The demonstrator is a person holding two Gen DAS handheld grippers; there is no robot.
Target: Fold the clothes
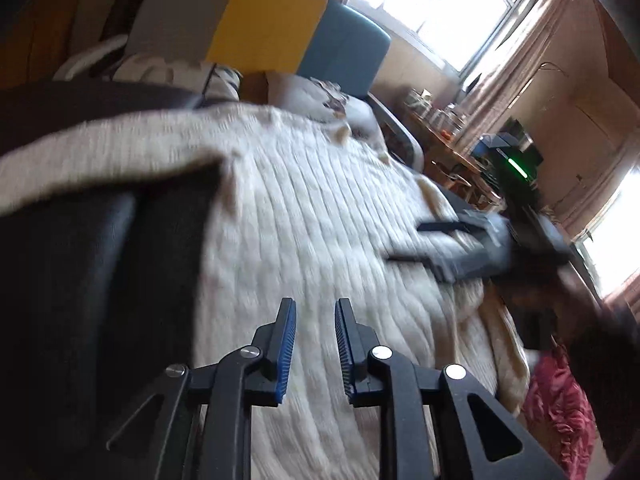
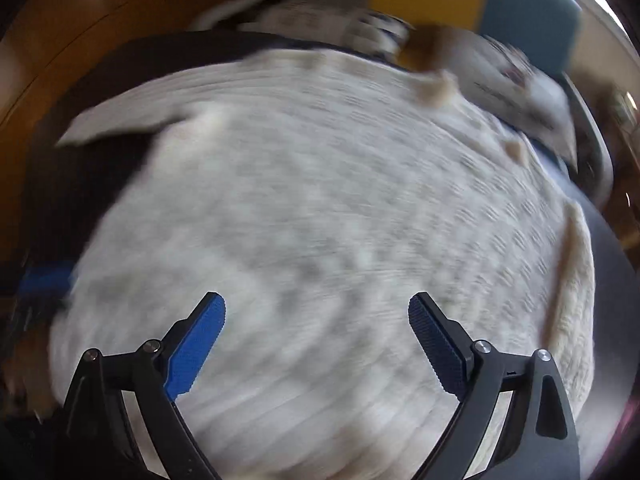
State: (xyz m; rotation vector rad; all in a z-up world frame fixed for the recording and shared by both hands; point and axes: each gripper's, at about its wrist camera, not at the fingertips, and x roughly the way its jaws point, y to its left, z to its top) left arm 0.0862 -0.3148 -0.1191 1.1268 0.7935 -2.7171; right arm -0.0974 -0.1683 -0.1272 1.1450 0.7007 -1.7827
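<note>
Sweater is the whole job here: a big cream cable-knit spread flat over a dark tabletop, covering most of it, with one sleeve stretched out toward the table's far-left corner and the right-hand side of the knit draping over the table's right edge. It looks thick, soft and floppy, probably a bit heavy for a knit, so it'll sag and stretch if lifted from one point. It doesn't look slippery; the ribbing should give the pads plenty to bite on. Best places to grab are likely the hem corners, the shoulder seams or the sleeve cuff, pinching a doubled edge rather than the flat middle.

Left gripper hangs over the knit with its jaws only narrowly apart and nothing between them. Right gripper has its jaws spread wide above the middle of the sweater, also empty.

No containers near the sweater; there's some glassware on a cluttered side table in the background, contents too small to tell.
</note>
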